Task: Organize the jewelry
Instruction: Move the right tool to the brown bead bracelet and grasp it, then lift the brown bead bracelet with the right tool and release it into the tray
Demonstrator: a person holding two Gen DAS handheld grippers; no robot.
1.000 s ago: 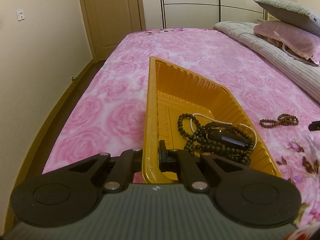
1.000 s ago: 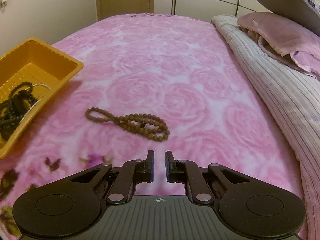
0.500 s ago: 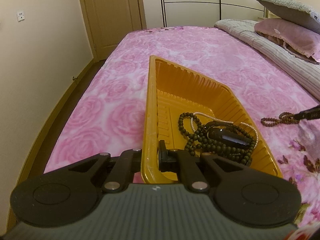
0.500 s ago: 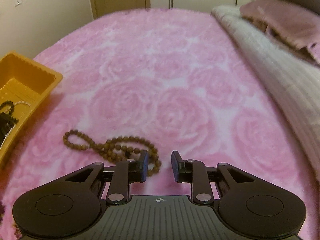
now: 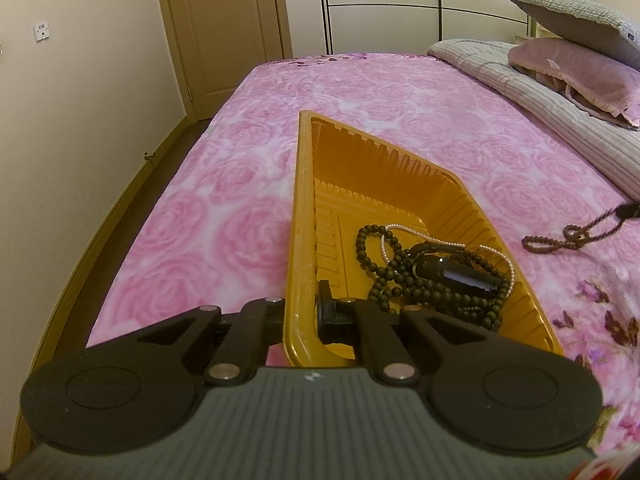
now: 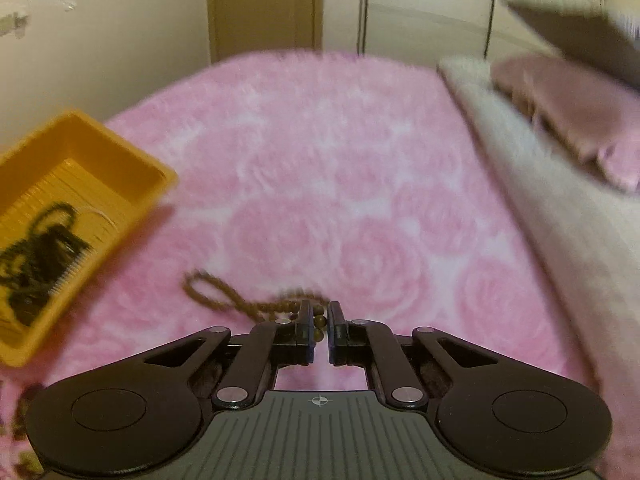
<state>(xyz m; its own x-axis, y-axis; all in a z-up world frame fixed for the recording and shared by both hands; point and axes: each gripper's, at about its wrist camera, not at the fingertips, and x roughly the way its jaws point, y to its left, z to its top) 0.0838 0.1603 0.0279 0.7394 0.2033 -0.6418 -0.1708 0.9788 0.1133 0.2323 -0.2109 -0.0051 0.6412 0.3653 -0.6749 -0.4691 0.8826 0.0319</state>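
1. Brown wooden beads of the bracelet are pinched at one end by the right tongs, whose jaws have just been closing; the loop trails limp over the pink bed.
2. Light, floppy, slippery handling is judged; swinging is likely.
3. Left tongs are clamped on the orange tray wall, where dark beads lie.

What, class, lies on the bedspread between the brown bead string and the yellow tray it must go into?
Nothing visible: only bare pink bedspread separates the brown bead string, pinched by the right gripper, from the yellow tray.
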